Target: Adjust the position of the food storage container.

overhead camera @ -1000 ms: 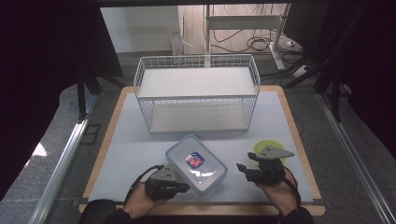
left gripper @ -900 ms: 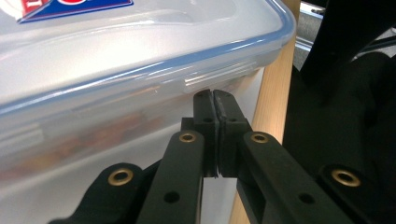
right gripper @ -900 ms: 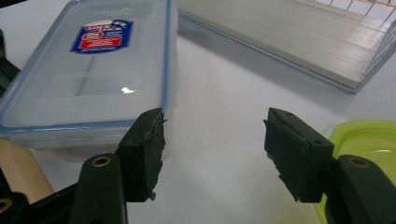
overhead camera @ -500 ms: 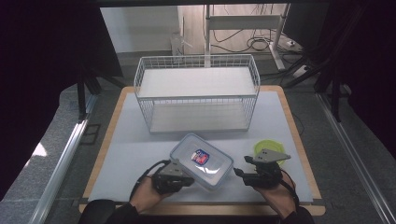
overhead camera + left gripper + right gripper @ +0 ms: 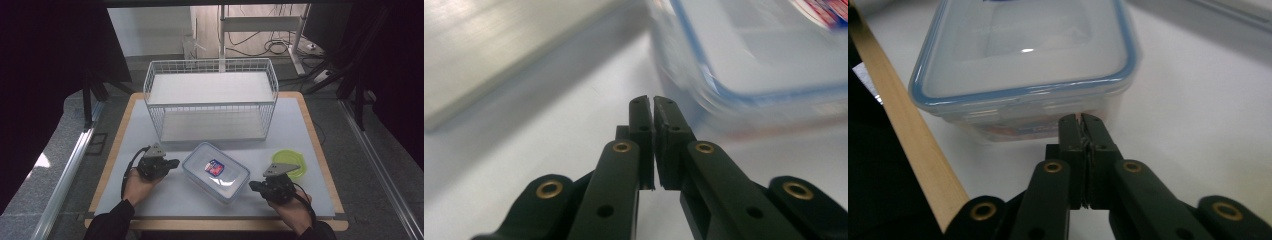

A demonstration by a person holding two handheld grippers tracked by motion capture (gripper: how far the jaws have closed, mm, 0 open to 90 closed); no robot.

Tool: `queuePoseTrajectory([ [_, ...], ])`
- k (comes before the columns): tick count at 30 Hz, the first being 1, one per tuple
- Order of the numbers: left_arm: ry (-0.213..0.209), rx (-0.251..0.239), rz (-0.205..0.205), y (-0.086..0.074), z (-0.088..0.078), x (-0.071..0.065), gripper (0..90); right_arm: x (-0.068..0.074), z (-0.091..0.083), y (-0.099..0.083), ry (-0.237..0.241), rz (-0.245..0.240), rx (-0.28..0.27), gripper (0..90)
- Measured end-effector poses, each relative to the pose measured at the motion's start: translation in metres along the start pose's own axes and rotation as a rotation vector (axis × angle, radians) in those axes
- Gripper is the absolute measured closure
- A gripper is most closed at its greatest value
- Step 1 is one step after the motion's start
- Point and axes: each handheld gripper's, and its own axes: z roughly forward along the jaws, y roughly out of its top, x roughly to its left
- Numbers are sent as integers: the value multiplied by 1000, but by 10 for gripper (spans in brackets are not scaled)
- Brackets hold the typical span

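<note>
A clear plastic container (image 5: 216, 172) with a blue-sealed lid and a red-and-blue label lies flat on the white mat near the front. My left gripper (image 5: 171, 163) is just left of it, with its jaws shut on nothing. In the left gripper view the shut tips (image 5: 653, 102) point past the container's blurred corner (image 5: 764, 65). My right gripper (image 5: 254, 186) is at the container's right end. Its jaws have just been closing and now stand shut (image 5: 1080, 119) against the container's end wall (image 5: 1013, 117). I see nothing between them.
A white wire basket rack (image 5: 210, 107) with two levels stands behind the container. A yellow-green round lid (image 5: 294, 161) lies on the mat, right behind my right gripper. The wooden table edge (image 5: 215, 223) runs along the front.
My left hand has moved left and farther from the front edge, off the container's near corner. The container has shifted slightly. My right hand has stayed roughly in place.
</note>
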Motion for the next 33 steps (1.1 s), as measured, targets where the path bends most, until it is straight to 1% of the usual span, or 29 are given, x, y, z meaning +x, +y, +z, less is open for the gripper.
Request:
queuePoseTrajectory([
  [1, 0, 0, 0, 0, 0, 0, 869, 0, 0, 0, 0, 0, 0, 899],
  [2, -22, -10, -11, 4, 6, 5, 868, 2, 4, 0, 6, -7, 17, 897],
  [4, -73, -21, -30, 6, 10, 7, 869, 5, 8, 2, -6, -14, 27, 891],
  [5, -73, -21, -30, 6, 10, 7, 869, 5, 8, 2, -6, -14, 27, 891],
  [6, -98, -18, -36, 6, 12, 6, 883, 4, 12, 3, -24, -19, 38, 891],
  [7, -90, -11, -32, 6, 13, 5, 883, 4, 12, 3, -24, -19, 38, 891],
  [8, -100, -2, -52, 5, 13, 5, 896, 0, 14, 4, -29, -3, 36, 891],
  [9, -106, -4, -66, 5, 13, 6, 899, -3, 15, 5, -36, 8, 28, 891],
  [10, -105, 1, -70, 4, 12, 6, 900, -5, 15, 6, -49, 15, 27, 893],
  [11, -105, 1, -70, 4, 12, 6, 900, -5, 15, 6, -49, 15, 27, 893],
  [12, -103, 6, -87, 4, 10, 6, 900, -8, 19, 11, -84, 11, 24, 899],
  [13, -104, 6, -94, 3, 9, 5, 900, -10, 20, 13, -101, 13, 24, 899],
  [15, -110, 12, -101, 1, 6, 5, 900, -12, 24, 16, -126, 14, 17, 899],
  [17, -108, 13, -103, 0, 5, 4, 900, -13, 26, 17, -133, 11, 20, 899],
  [18, -105, 19, -106, -2, 3, 3, 900, -16, 30, 20, -146, 11, 18, 900],
  [21, -102, 23, -106, -4, 0, 1, 900, -19, 32, 23, -154, 13, 21, 900],
  [22, -104, 46, -95, -6, -2, -2, 900, -21, 37, 27, -168, 17, 22, 900],
  [23, -104, 46, -95, -6, -2, -2, 900, -21, 37, 27, -168, 17, 22, 900],
  [24, -85, 79, -66, -9, 0, -8, 900, -24, 41, 31, -165, 21, 24, 900],
  [25, -85, 79, -66, -9, 0, -8, 900, -24, 41, 31, -165, 21, 24, 900],
  [26, -82, 98, -52, -10, -3, -13, 900, -25, 46, 36, -181, 12, 27, 900],
  [27, -80, 102, -36, -11, -3, -15, 894, -26, 48, 38, -178, 12, 29, 900],
  [28, -68, 100, -29, -11, -4, -18, 899, -28, 49, 39, -167, 21, 23, 900],
  [30, -58, 107, -21, -11, -6, -20, 899, -29, 54, 42, -168, 20, 27, 900],
  [33, -58, 106, -22, -12, -7, -21, 899, -30, 57, 46, -175, 13, 27, 900],
])
